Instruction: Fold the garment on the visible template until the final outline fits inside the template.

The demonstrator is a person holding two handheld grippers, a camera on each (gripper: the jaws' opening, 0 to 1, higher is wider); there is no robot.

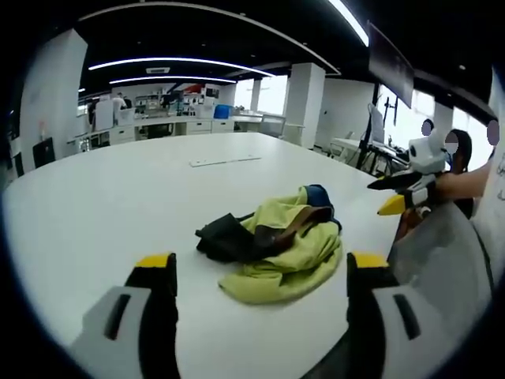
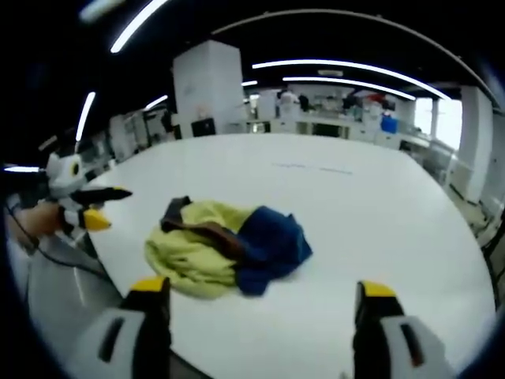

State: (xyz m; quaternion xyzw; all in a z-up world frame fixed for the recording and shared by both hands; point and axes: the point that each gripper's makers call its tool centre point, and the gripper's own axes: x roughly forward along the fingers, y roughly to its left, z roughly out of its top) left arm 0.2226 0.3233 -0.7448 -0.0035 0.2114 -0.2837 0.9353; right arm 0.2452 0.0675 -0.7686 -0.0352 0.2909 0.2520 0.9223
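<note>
Lying crumpled on the white table, the garment sits untouched; left gripper and right gripper both hover released nearby.

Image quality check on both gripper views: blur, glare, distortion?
Left gripper view: strong fisheye bowing of the white table, windows blown out at upper right, crumpled garment fairly sharp, right gripper sharp enough to read. Right gripper view: softer overall, ceiling light strips smeared, garment slightly blurred, left gripper small and hazy at the edge, own jaws wide apart.
</note>
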